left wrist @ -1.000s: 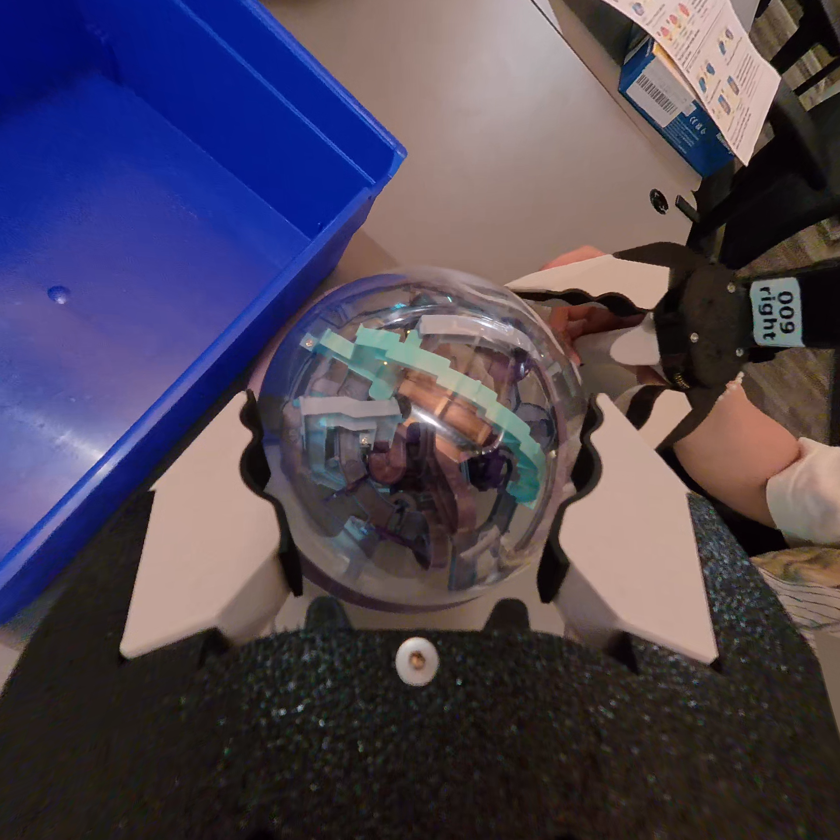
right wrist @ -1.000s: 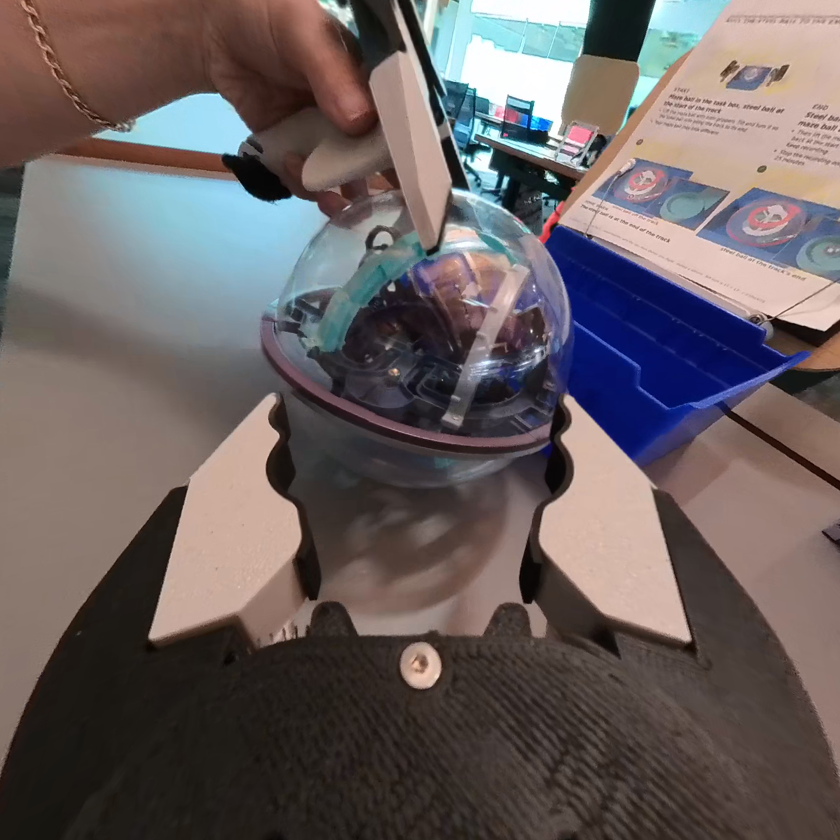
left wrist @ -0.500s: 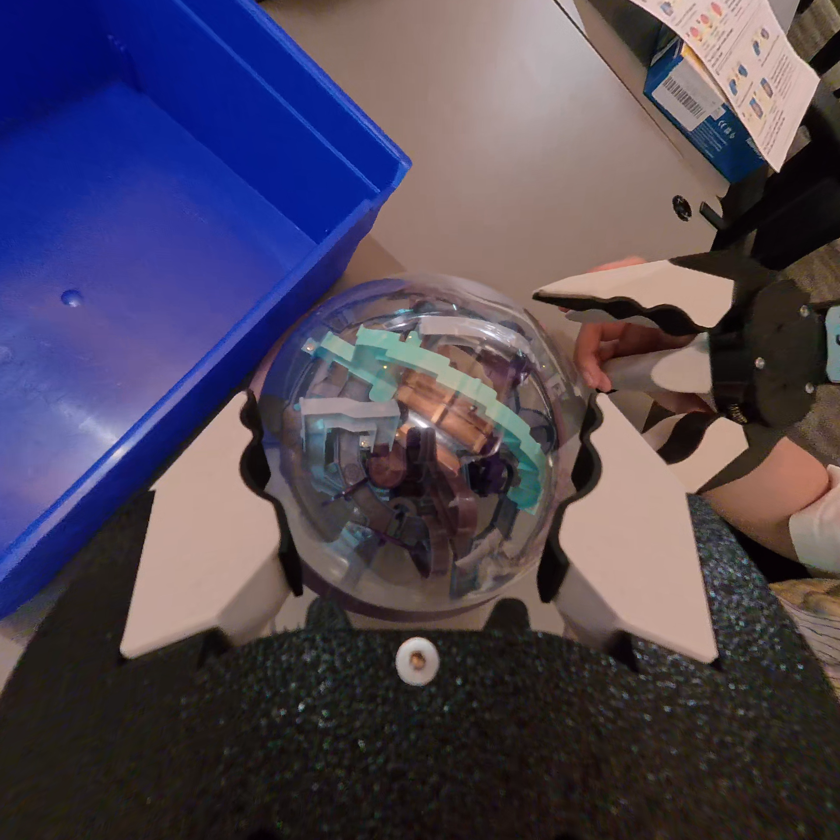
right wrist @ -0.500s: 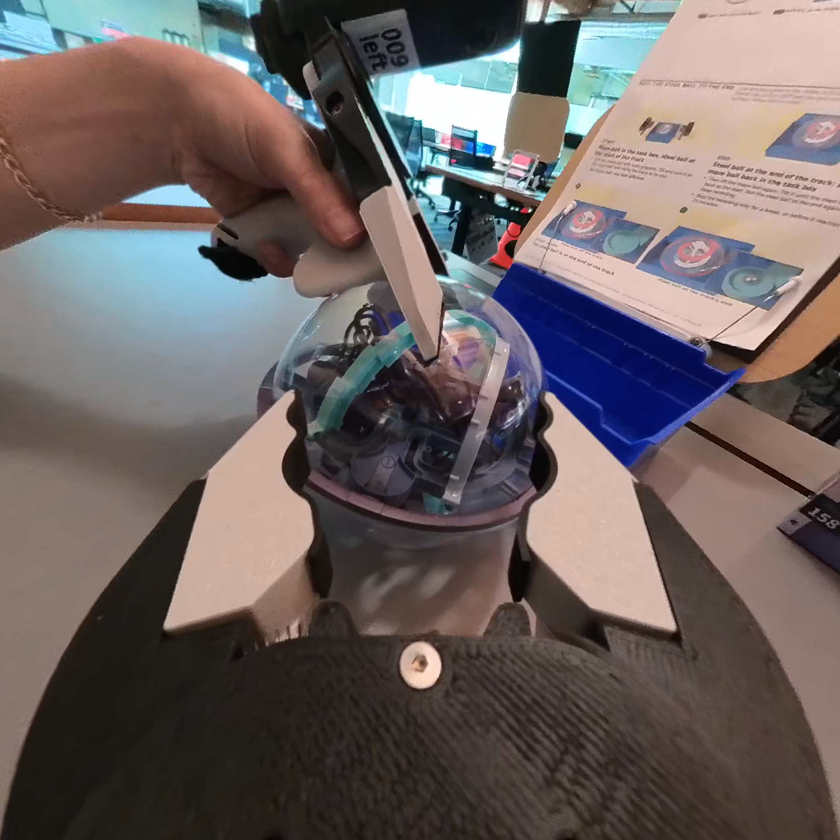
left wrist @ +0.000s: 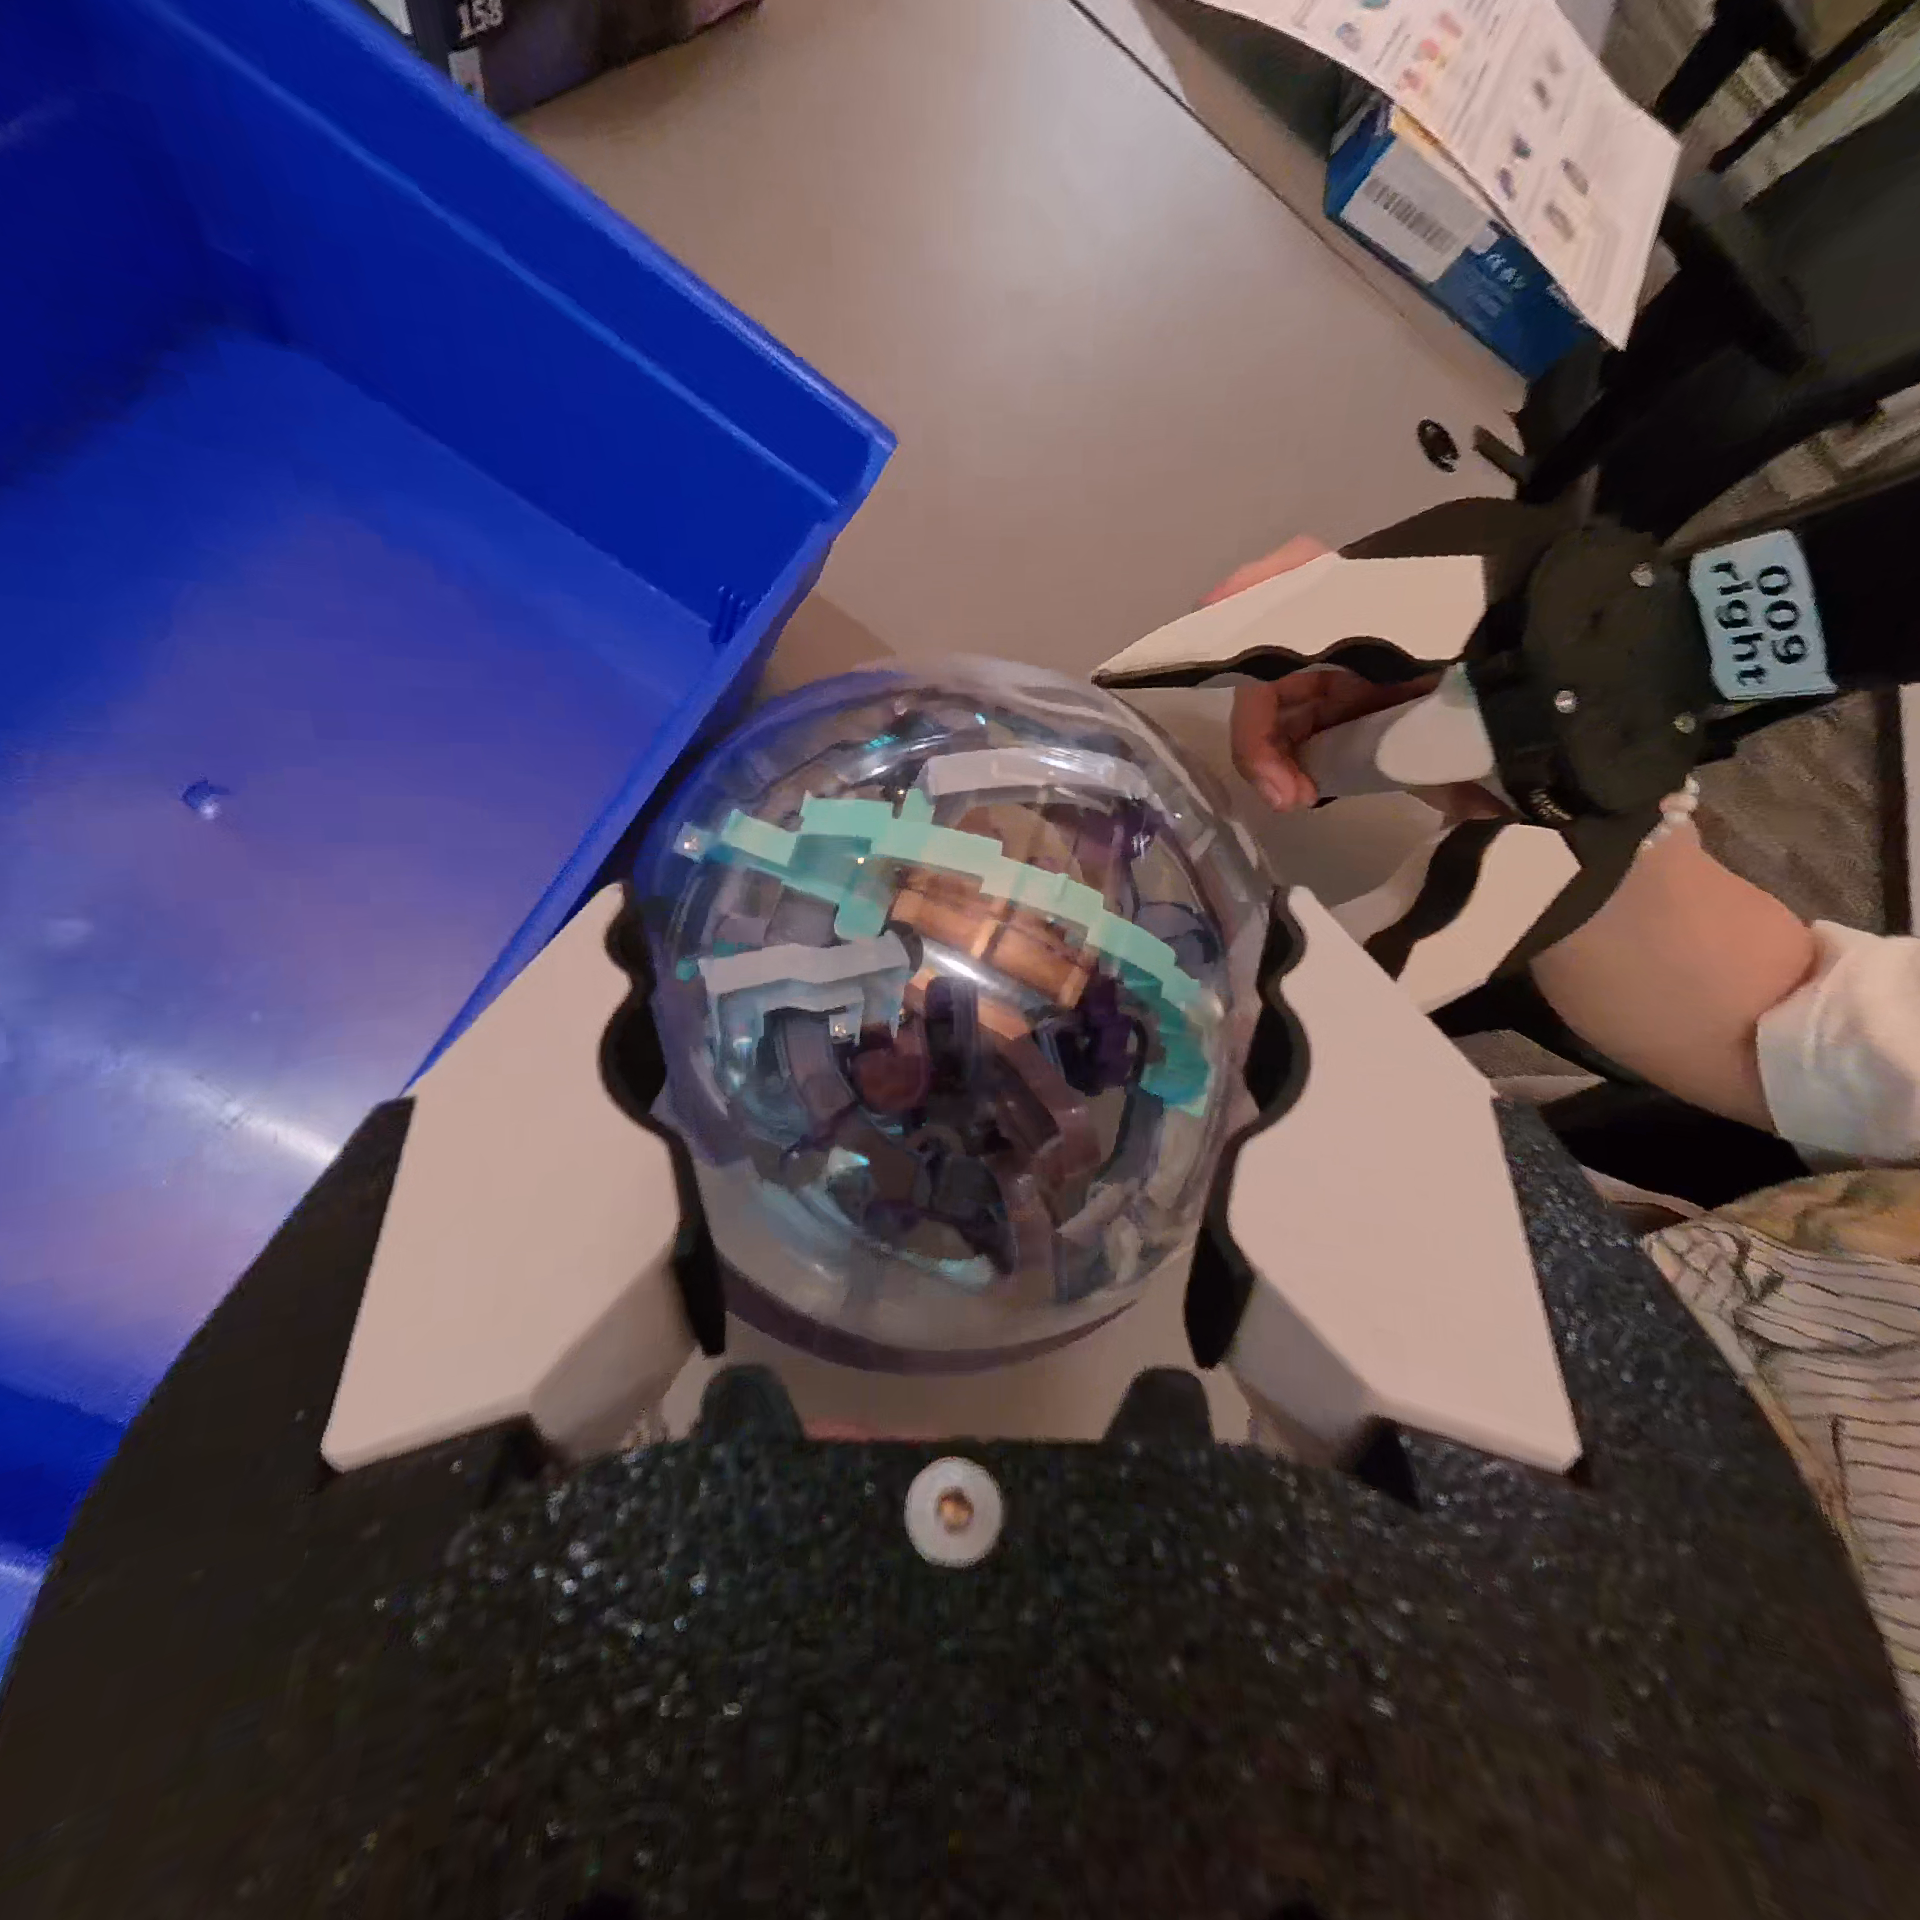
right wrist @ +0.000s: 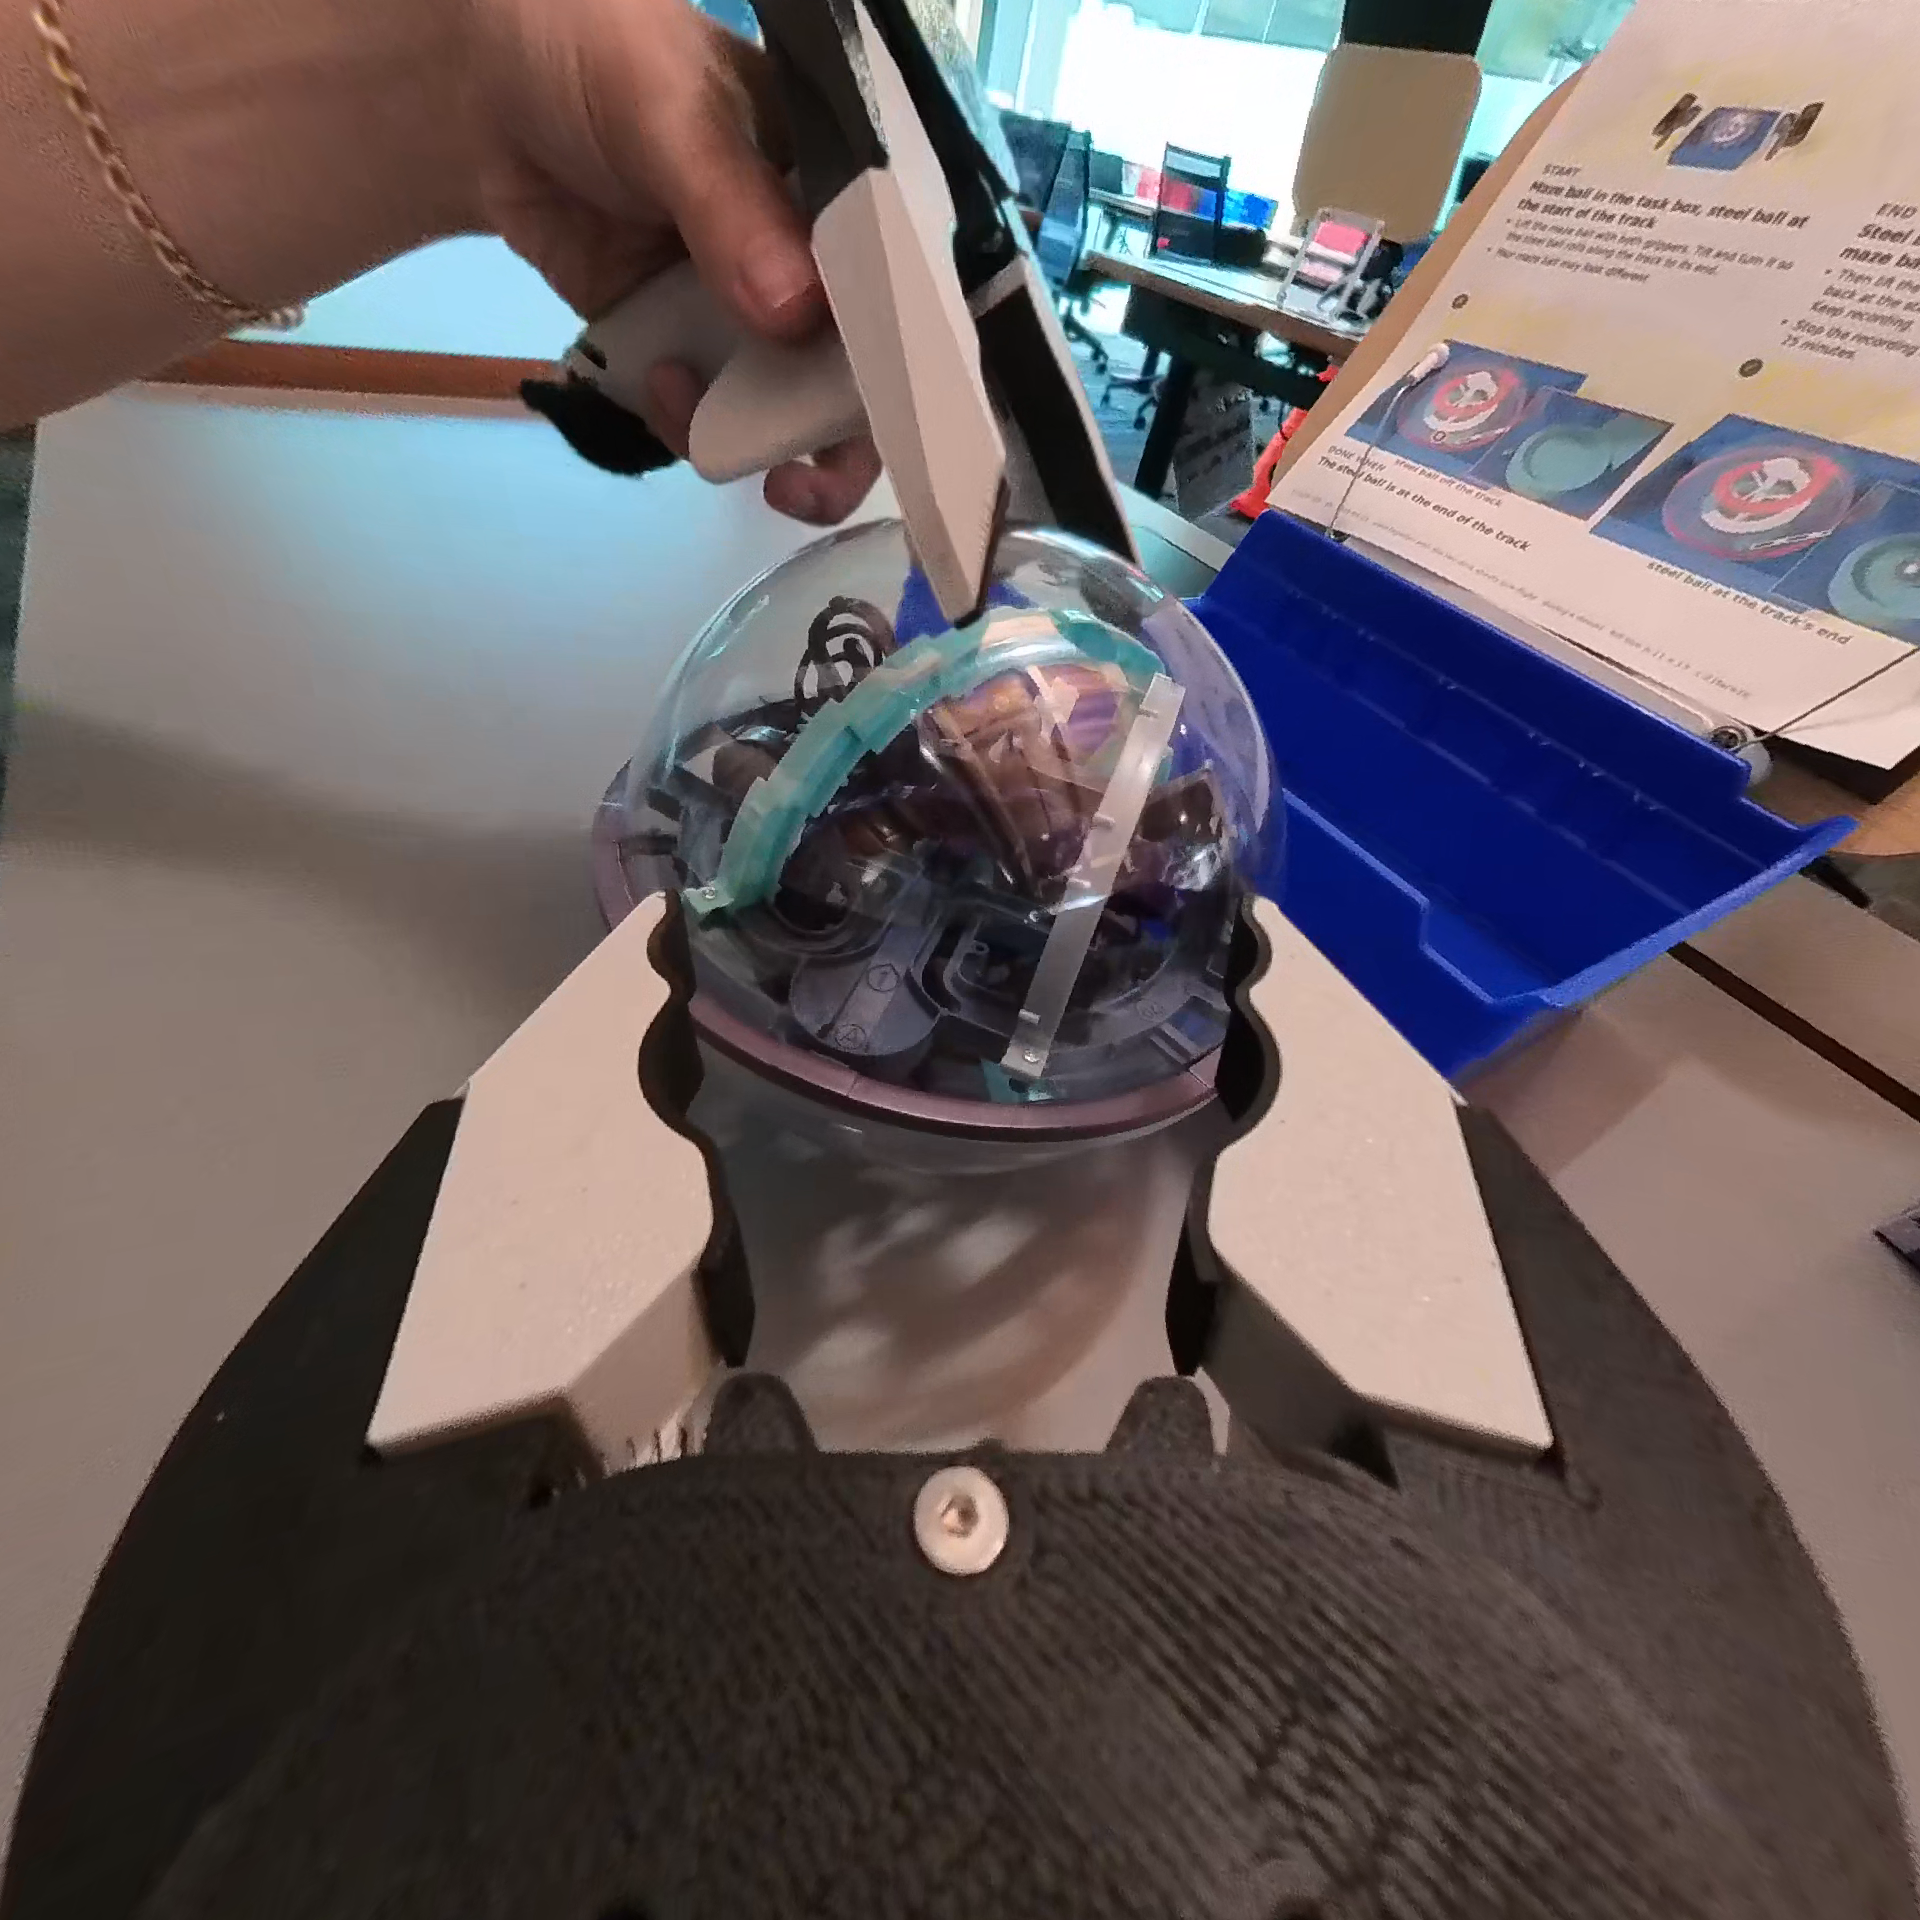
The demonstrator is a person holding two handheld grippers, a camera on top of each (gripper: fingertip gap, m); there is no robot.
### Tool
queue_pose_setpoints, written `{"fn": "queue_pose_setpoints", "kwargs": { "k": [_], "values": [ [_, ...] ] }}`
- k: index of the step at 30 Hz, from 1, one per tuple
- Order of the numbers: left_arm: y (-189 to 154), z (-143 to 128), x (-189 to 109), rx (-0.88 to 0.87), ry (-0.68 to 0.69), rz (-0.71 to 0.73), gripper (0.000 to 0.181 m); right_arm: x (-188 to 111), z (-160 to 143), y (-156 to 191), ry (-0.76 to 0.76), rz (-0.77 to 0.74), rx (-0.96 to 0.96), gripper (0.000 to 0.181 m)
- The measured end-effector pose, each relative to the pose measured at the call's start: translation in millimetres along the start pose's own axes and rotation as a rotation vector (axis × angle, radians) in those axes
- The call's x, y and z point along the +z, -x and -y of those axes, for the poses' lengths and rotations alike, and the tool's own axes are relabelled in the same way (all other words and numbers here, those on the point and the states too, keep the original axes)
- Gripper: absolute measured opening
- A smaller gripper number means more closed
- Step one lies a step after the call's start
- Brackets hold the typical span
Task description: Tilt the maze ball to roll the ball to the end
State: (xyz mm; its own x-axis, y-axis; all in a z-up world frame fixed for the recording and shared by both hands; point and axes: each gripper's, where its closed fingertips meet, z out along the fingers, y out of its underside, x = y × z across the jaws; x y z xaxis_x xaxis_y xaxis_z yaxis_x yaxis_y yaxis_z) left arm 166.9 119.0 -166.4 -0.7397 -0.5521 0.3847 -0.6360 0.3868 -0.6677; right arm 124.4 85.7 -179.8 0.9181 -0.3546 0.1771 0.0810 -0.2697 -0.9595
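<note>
The maze ball point(left wrist: 935, 997) is a clear sphere with teal, grey and purple tracks inside and a purple band round its middle. My left gripper point(left wrist: 951, 914) comes down from above and is shut on its upper half. In the right wrist view one of its fingers point(right wrist: 914, 343) rests on the top of the ball point(right wrist: 935, 831). My right gripper point(right wrist: 956, 935) comes in from the side and is shut on the ball at the purple band. One of its fingers point(left wrist: 1330, 623) shows beside the ball. I cannot pick out the steel ball inside.
A blue bin point(left wrist: 416, 623) stands right against the ball on the grey table point(left wrist: 1039, 364); it also shows in the right wrist view point(right wrist: 1507, 831). A printed instruction sheet point(right wrist: 1662, 364) leans behind the bin. A blue carton point(left wrist: 1455, 249) lies at the table's far edge.
My right gripper has moved forward so the ball sits deeper between its fingers, which have drawn in onto it. My left gripper keeps its hold on top; the ball has turned slightly.
</note>
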Motion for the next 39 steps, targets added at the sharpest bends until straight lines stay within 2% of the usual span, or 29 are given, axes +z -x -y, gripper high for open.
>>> {"fn": "queue_pose_setpoints", "kwargs": {
  "k": [6, 11, 16, 19, 29, 33, 36, 39],
  "values": [
    [2, -3, 6, 0.028, 0.073, -0.074, 0.118, -1, -2, -3, -0.003, -0.008, 0.024, 0.104],
    [0, -4, 8, -0.096, 0.058, -0.048, 0.116, -3, 13, 7, -0.019, -0.079, -0.026, 0.102],
    [-2, -5, 8, -0.125, 0.009, 0.021, 0.117, 8, 17, 14, -0.002, -0.088, 0.001, 0.107],
    [-2, -9, 2, -0.105, -0.016, 0.067, 0.117, 7, 11, 13, 0.012, -0.066, 0.001, 0.108],
    [-2, -37, -18, -0.004, 0.037, -0.001, 0.121, 1, 8, 6, 0.029, 0.035, 0.018, 0.100],
    [-4, -46, -29, 0.131, 0.108, -0.077, 0.111, 6, 5, 15, 0.043, 0.086, -0.001, 0.107],
    [-3, -24, -35, 0.248, -0.022, -0.128, 0.104, 8, 0, 10, 0.071, 0.060, -0.024, 0.105],
    [-3, -10, -32, 0.226, -0.110, -0.191, 0.104, 9, -5, 8, 0.087, 0.062, -0.030, 0.104]
  ]
}}
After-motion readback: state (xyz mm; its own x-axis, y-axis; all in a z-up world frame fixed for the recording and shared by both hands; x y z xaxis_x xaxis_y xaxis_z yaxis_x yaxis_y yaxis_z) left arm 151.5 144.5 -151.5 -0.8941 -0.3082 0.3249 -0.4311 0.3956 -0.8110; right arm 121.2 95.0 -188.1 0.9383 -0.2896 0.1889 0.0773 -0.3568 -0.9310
